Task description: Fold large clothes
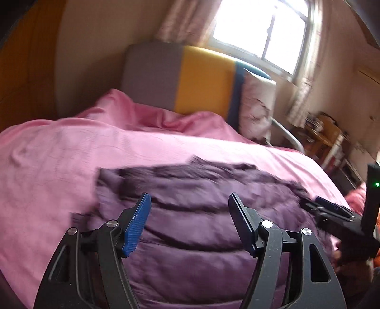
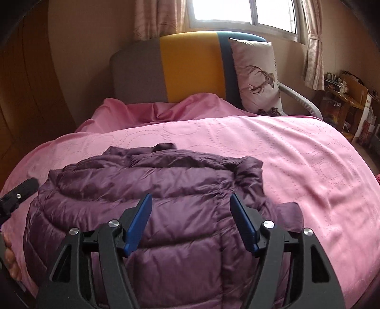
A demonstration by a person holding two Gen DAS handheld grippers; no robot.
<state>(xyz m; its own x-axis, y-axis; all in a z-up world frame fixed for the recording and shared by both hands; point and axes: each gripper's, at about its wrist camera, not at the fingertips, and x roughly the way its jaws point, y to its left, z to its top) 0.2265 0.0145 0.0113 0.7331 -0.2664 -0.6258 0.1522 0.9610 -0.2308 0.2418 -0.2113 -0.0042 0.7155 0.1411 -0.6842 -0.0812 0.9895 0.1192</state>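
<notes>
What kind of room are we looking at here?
Almost certainly a home bedroom. A bed with a pink cover and padded headboard fills the view, a pillow leans against it, and a curtained window sits behind. A purple jacket lies on the bed.

The left tool (image 1: 190, 202) points toward 12 o'clock with its blue pads spread wide, gripping nothing. The right tool (image 2: 191, 202) is likewise spread and empty; in the left wrist view it shows at 3 o'clock.
</notes>
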